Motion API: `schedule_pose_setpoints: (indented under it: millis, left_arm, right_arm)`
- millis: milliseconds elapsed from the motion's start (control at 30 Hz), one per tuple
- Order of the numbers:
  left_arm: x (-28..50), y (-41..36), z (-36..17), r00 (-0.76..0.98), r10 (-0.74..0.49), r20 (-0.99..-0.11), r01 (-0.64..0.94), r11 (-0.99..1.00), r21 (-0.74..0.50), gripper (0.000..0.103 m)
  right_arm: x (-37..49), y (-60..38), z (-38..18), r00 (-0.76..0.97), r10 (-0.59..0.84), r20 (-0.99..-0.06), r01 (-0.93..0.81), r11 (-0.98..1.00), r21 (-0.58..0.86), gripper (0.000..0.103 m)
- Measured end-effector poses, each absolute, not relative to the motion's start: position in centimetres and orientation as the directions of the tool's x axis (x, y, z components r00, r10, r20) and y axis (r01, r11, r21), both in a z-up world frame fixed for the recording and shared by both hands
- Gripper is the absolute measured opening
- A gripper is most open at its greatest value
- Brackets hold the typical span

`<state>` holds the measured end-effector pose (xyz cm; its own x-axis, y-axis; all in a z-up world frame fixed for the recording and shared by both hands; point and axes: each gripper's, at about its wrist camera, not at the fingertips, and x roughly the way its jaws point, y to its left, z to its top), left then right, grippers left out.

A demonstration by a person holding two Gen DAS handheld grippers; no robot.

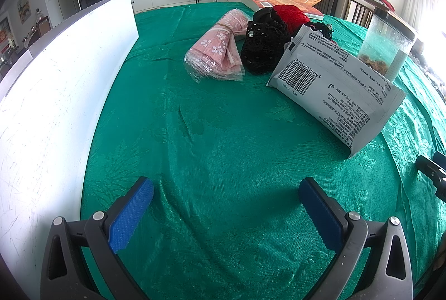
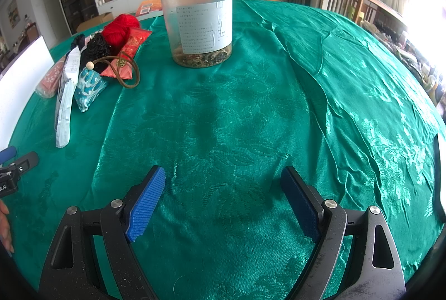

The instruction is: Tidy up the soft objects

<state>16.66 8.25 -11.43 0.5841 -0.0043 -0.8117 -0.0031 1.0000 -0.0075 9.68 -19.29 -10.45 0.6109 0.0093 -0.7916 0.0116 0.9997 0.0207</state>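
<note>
On a green tablecloth (image 1: 223, 132) lies a pink flowered cloth in a clear wrapper (image 1: 217, 47), with a black knitted item (image 1: 263, 47) beside it and a red yarn ball (image 1: 291, 14) behind. A white printed soft pack (image 1: 334, 88) leans to their right. My left gripper (image 1: 225, 201) is open over bare cloth, well short of them. In the right wrist view the same pile sits far left: red yarn ball (image 2: 118, 28), black knitted item (image 2: 96, 47), white pack (image 2: 65, 93), a blue-white patterned pouch (image 2: 89, 88) and a brown cord (image 2: 131, 71). My right gripper (image 2: 223, 194) is open, holding nothing.
A clear jar with a black lid (image 2: 198, 18) stands ahead of the right gripper. A white box wall (image 1: 55, 93) runs along the left. A red packet (image 2: 131, 49) lies under the pile. An orange book (image 1: 267, 0) is at the table's far side. Chairs stand at right.
</note>
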Motion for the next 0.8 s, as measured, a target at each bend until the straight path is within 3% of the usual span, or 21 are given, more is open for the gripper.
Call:
schedule_pose_setpoints:
  millis: [800]
  left_arm:
    - [16.42, 8.35, -11.32, 0.578, -0.015, -0.816, 0.022, 1.000, -0.002, 0.103]
  right_arm:
    - [9.68, -19.31, -10.46, 0.611, 0.010, -0.792, 0.011, 1.000, 0.022, 0.088]
